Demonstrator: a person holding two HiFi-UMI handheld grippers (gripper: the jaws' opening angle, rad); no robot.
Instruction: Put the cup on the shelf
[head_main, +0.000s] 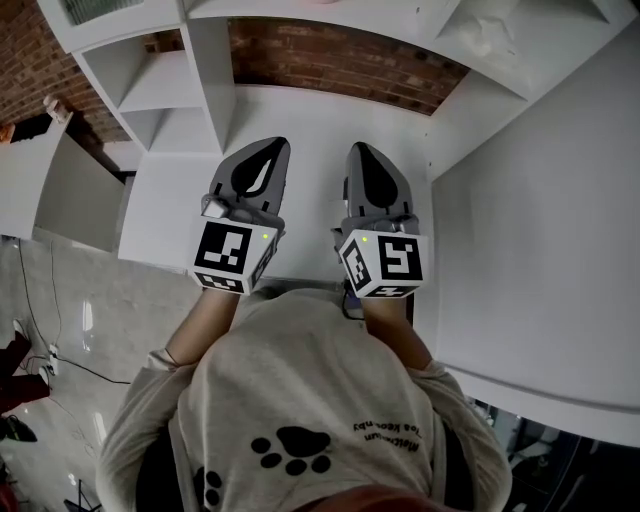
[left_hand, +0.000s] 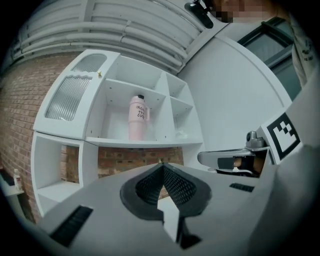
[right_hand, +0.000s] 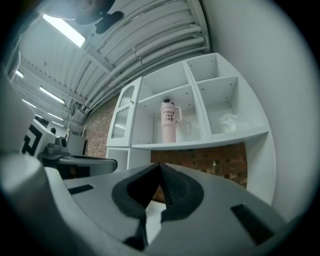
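A red-brown brick wall stands behind a white counter top. A big white shelf with open boxes sits above the counter. My left claw and my right claw are side by side over the counter, pointing at the wall. Both are shut tight, tips together, and hold nothing.

The tall pink cup with a dark lid and a handle is not near me. It stands up straight in the middle box of the shelf. It is in front of me, higher than both claws and well apart from them. From my right claw it sits almost straight over the tips. From my left claw it is a bit to the left. So I think the right claw has the straighter way to it.

The cup is on the shelf, so I think the job is done. The box to the right of the cup holds a small pale crumpled thing. I cannot tell what it is.
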